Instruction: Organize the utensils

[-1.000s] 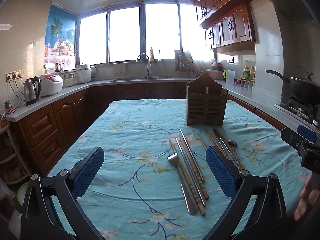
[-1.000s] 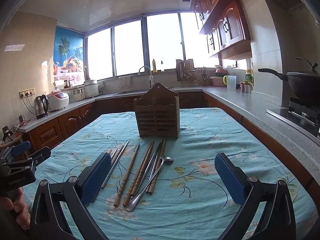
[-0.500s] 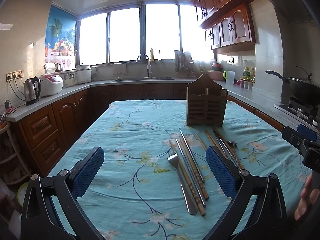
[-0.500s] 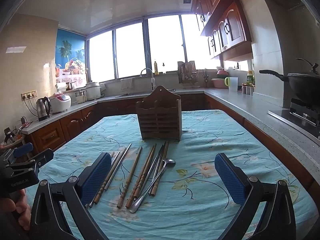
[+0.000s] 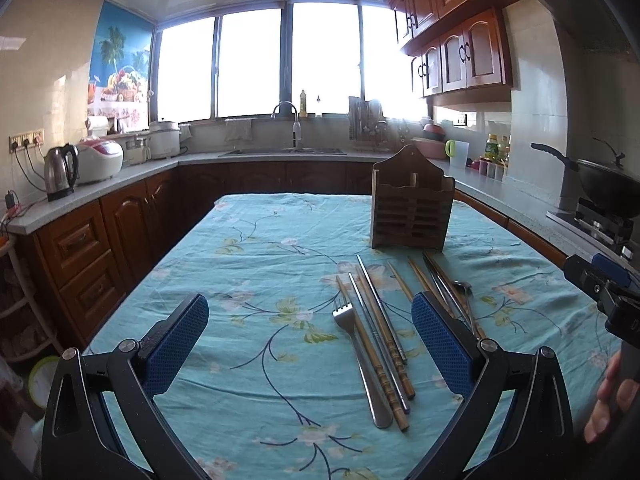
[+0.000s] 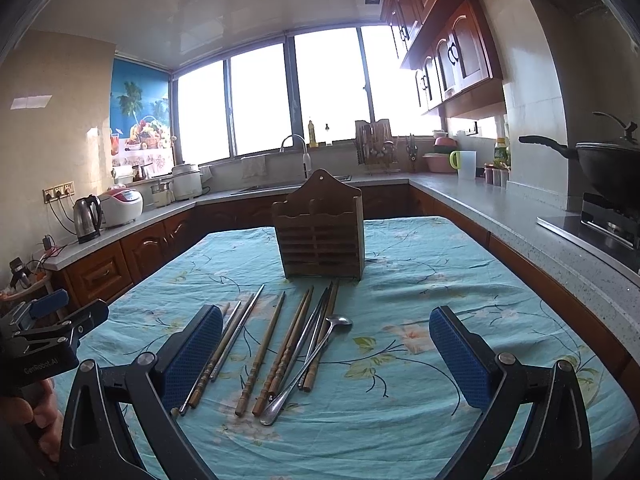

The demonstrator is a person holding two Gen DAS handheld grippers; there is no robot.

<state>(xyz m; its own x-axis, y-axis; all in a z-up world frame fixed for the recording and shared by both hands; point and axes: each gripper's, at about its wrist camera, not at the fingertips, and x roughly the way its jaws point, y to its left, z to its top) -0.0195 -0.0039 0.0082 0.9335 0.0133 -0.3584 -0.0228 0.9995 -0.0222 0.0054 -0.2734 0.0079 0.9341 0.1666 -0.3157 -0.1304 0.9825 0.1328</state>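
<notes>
- Left wrist view: left gripper point(image 5: 310, 338) above the near part of the table, jaws spread wide, nothing between the blue pads point(image 5: 178, 344).
- Tablecloth point(image 5: 248, 264) is turquoise with a floral print and covers the whole table.
- Wooden utensil holder point(image 5: 412, 208) stands upright toward the far right of the cloth; its compartments look unfilled from this angle.
- Utensils lie loose on the cloth, in front of the holder and well apart from it: fork point(image 5: 356, 356) with tines pointing away, wooden chopsticks point(image 5: 372, 352) beside it, metal chopsticks point(image 5: 380, 312) alongside.
- More chopsticks and a spoon point(image 5: 462, 288) lie partly behind the right pad.
- Right gripper point(image 5: 604, 288) shows at the right edge, held in a hand point(image 5: 610, 396); its jaw state is unreadable here.
- Right wrist view: right gripper point(image 6: 326, 350) over the near table, jaws wide apart, gripping nothing.
- Utensil holder point(image 6: 320, 236) upright at table centre, ahead of the gripper.
- Chopsticks point(image 6: 260, 348) fan out on the cloth in front of the holder; the spoon point(image 6: 308, 364) lies across the right-hand group, bowl away from the camera.
- Left gripper point(image 6: 48, 336) at the left edge.
- Kettle point(image 6: 87, 218) and rice cooker point(image 6: 120, 207) on the left counter; wok point(image 6: 608, 164) on the stove at right.
</notes>
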